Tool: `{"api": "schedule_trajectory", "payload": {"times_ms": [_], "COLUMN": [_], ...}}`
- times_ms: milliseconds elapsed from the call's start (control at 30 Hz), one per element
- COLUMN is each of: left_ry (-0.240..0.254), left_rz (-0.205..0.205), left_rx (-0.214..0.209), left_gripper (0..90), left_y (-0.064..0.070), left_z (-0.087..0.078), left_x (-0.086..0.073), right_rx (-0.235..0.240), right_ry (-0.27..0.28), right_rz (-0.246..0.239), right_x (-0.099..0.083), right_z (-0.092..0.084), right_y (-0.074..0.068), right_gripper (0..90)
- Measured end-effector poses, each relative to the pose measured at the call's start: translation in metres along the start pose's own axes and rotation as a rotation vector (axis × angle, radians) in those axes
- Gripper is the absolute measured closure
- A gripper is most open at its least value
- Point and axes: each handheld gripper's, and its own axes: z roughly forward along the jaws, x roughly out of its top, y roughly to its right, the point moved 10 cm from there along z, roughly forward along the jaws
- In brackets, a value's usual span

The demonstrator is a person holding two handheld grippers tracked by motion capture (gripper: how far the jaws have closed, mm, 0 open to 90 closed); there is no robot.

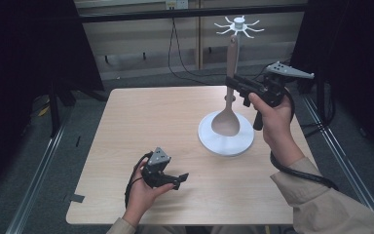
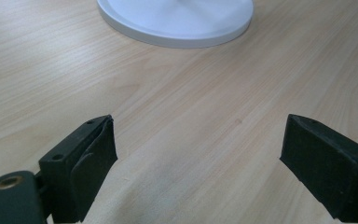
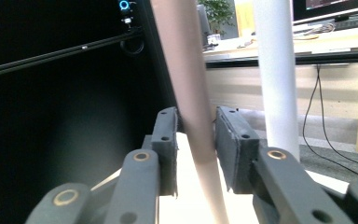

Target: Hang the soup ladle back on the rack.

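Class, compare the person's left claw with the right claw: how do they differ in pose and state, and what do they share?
The left claw is open and empty; the right claw is closed on the wooden spoon's handle. The left claw sits low over the table; the right claw is raised beside the white stand. Both are black and hand-held.

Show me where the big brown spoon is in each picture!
High view: the spoon hangs upright right of centre, its bowl low over the white stand base, the right gripper at its handle.
Left gripper view: I can't find the spoon here.
Right gripper view: its handle rises between the jaws, centre.
Shared landmark: the white stand, whose base lies at the top of the left gripper view and whose pole rises right of the handle.
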Motion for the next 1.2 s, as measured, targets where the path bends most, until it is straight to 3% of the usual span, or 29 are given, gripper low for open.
{"api": "schedule_trajectory", "payload": {"times_ms": [600,900,1200], "left_ry": [0.0,0.0,-0.004], "left_rz": [0.003,0.001,-0.003], "left_rx": [0.001,0.011,0.009], "left_gripper": [10.0,9.9,9.9], "left_y": [0.0,-0.002,-0.002], "left_z": [0.0,-0.005,-0.003], "left_x": [0.0,-0.003,-0.003], "right_rx": [-0.007,-0.032,-0.062], "right_ry": [-0.02,-0.068,-0.125], "right_rz": [-0.029,-0.036,-0.073], "right_x": [-0.003,-0.014,-0.024], "right_z": [0.0,-0.003,-0.008], "right_y": [-0.007,-0.002,0.003], "right_gripper": [45.7,30.9,15.7]}}
